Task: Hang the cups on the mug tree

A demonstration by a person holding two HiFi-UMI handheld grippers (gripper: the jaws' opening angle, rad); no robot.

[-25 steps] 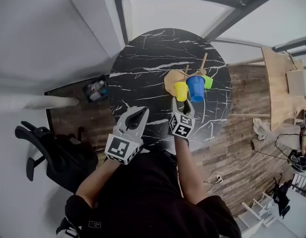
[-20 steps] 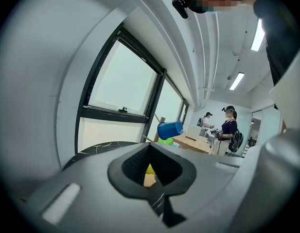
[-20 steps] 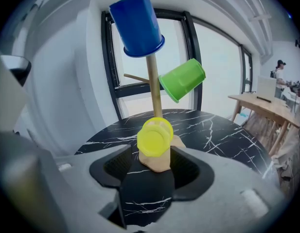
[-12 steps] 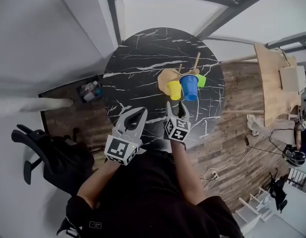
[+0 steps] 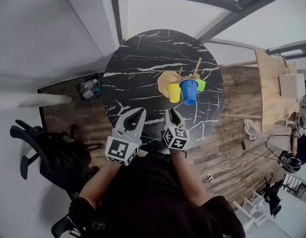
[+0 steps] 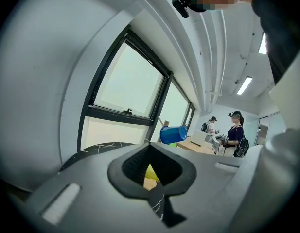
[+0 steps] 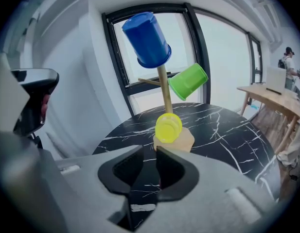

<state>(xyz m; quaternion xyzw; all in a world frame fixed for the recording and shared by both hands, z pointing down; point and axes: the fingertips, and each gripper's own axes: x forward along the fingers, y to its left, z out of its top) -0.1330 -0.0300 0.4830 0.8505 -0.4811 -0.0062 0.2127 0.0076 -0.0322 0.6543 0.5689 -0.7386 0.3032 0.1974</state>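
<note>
Right tool [image 5: 171, 114], empty with jaws just narrowed, hangs apart from hung blue cup [image 5: 189, 90].

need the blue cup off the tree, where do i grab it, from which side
Probably its side wall near the closed base, from above-left: the blue cup sits mouth-down, tilted atop the mug tree, with the green cup close below-right.
</note>
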